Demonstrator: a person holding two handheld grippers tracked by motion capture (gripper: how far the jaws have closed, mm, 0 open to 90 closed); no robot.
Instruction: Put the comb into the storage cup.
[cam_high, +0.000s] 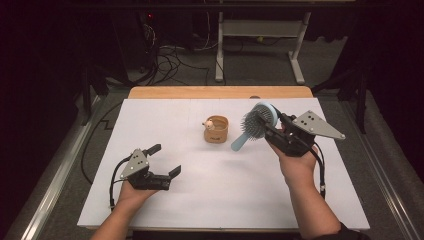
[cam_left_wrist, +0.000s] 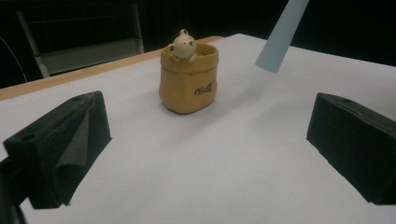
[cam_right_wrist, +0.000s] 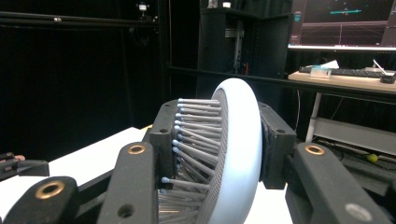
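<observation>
Hairbrush (cam_high: 257, 124) position: your right gripper (cam_high: 278, 129) pinches the pale blue head between both jaws, lifted off the white table (cam_high: 220, 195), handle slanting down toward the yellow pot (cam_high: 216, 129). Your left gripper (cam_high: 165, 160) rests low, jaws spread wide, holding nothing.

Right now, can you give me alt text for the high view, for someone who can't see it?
The right gripper holds a blue hairbrush by its head, handle angled down toward a tan pot on the white table. The left gripper rests open near the front.
</observation>
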